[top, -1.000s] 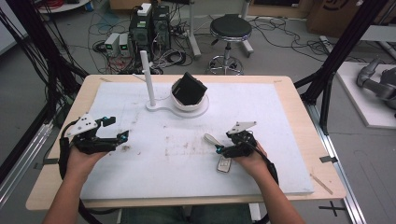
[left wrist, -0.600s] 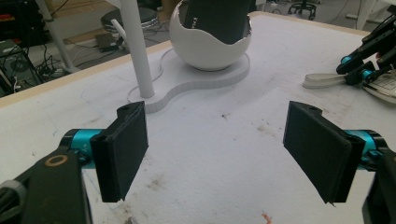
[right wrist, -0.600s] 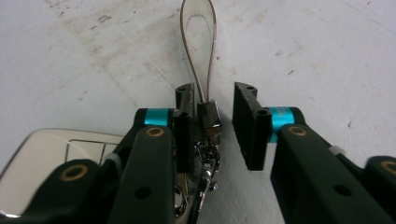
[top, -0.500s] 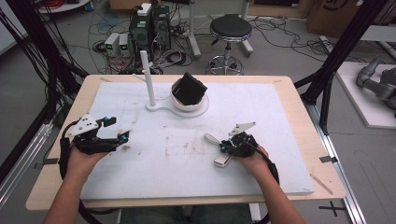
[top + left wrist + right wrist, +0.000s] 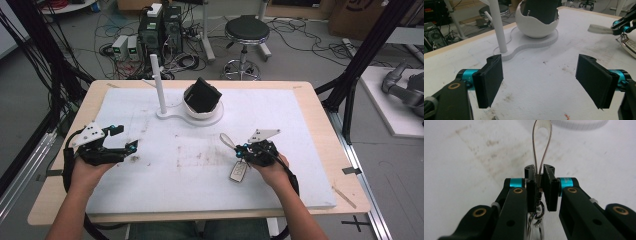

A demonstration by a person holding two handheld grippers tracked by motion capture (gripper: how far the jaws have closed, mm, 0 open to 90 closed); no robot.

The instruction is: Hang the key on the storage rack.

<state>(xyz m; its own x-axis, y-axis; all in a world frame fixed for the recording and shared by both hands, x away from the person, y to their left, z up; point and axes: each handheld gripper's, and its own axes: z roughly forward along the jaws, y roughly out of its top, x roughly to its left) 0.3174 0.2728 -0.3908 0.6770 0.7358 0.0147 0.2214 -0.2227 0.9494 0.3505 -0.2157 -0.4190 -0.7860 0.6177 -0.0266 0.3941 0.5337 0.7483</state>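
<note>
A silver car key fob [image 5: 239,171] with metal rings and a pale strap loop [image 5: 227,141] is at the right of the white mat. My right gripper [image 5: 239,149] is shut on the base of the loop [image 5: 542,142]. Its jaws have just been closing with the loop between them, and the pads [image 5: 531,187] pinch it while the rings hang below. The fob lies on or just above the mat; I cannot tell which. My left gripper [image 5: 124,137] stays open at the left of the mat, its jaws [image 5: 539,82] wide with nothing between them. The left gripper view also catches the fob [image 5: 629,46].
A white stand [image 5: 172,116] with an upright post [image 5: 159,85] and an egg-shaped bowl [image 5: 200,111] holding a black object [image 5: 204,94] sits at the back middle of the mat. The mat [image 5: 200,170] shows smudges. A stool [image 5: 246,32] and cables lie beyond the table.
The right gripper's jaws have closed on the loop of the key ring, and the fob has shifted slightly under it. The left gripper has not moved.
</note>
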